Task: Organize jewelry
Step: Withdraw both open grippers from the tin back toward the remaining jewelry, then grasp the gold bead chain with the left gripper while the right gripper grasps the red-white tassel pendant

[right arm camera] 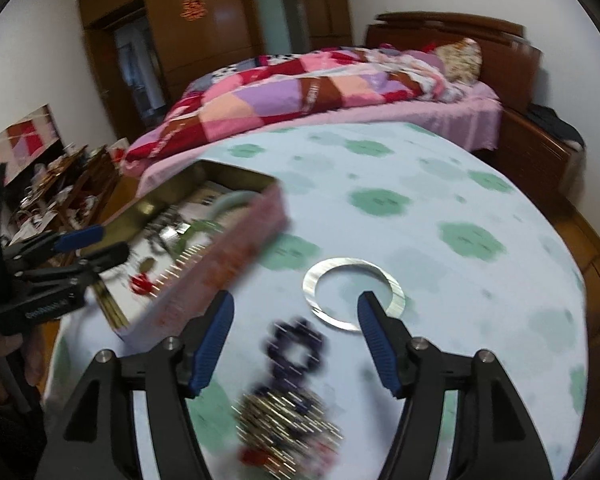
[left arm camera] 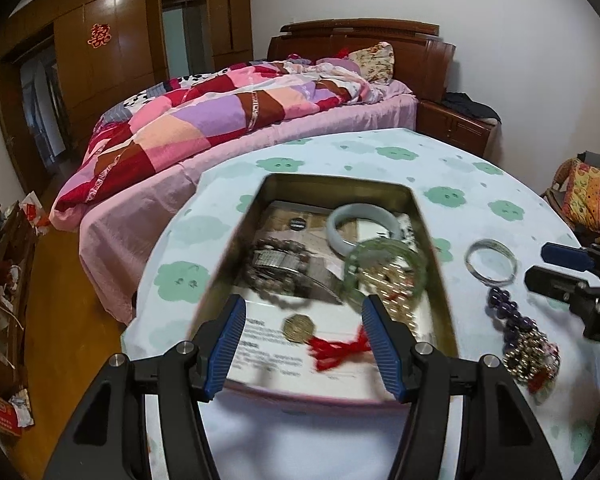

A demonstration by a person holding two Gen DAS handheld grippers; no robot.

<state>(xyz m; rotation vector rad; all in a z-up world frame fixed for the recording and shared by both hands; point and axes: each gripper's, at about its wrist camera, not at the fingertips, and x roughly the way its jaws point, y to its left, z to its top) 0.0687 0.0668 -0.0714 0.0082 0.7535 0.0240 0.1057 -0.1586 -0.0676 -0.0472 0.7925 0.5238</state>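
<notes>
Bedroom bench carrying an open jewelry tin.
Left gripper is hovering above it, right gripper over a silver bangle; both jaws are gaping, empty.

White walls and a glossy brown wardrobe back a wooden bed under a patchwork quilt; wood floor.

Tin dull brassy metal inside; bangle smooth glossy stone (jade-like); ring brushed shiny metal; surface matt printed cloth; wardrobe glossy varnished wood; tassel red thread.
</notes>
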